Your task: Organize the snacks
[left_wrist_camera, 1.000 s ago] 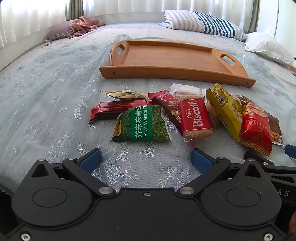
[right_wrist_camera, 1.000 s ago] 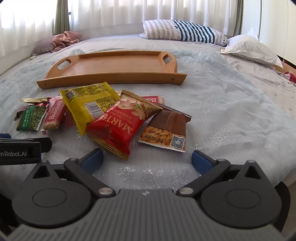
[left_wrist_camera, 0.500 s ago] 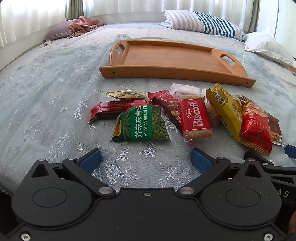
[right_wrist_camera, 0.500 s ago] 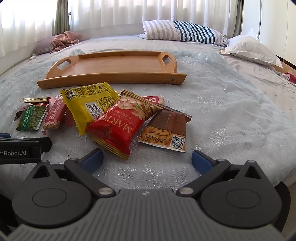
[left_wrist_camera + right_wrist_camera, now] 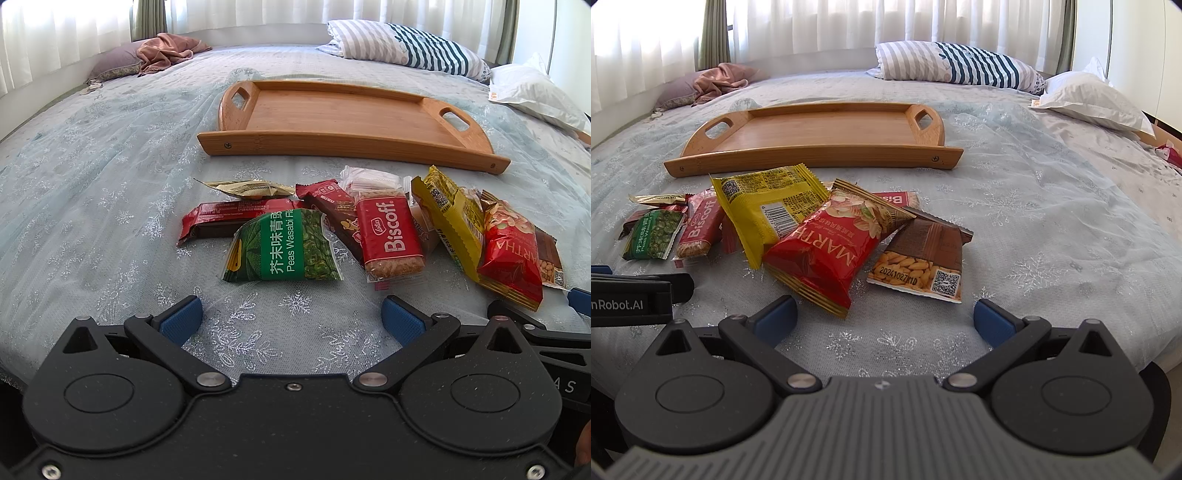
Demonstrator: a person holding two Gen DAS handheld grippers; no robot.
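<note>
On a pale blue bedspread with silver snowflake print [image 5: 92, 206], the snacks lie in a loose row just in front of an oblong bamboo tray with 2 cut-out handles [image 5: 332, 114], which holds nothing.

At the far left lies a flat gold foil sachet [image 5: 247, 188], and just in front of it a long dark red bar wrapper [image 5: 225, 218]. Overlapping that bar's right end is a green packet of wasabi peas [image 5: 284, 247]. Next comes a brown and red bar [image 5: 332, 210], partly under a red Biscoff biscuit pack [image 5: 391, 236], with a white wrapped snack [image 5: 369, 179] behind them. Further right a yellow crinkled packet [image 5: 768, 210] lies under a red nut bag with gold edges [image 5: 827, 251], and a brown almond chocolate packet [image 5: 923, 258] pokes out from beneath that bag at the right end.

The left gripper [image 5: 291, 321] hovers low over the bedspread just short of the peas, its blue-tipped jaws spread wide and holding nothing. The right gripper [image 5: 884, 319] sits beside it, just short of the red nut bag, jaws likewise spread and unloaded.
</note>
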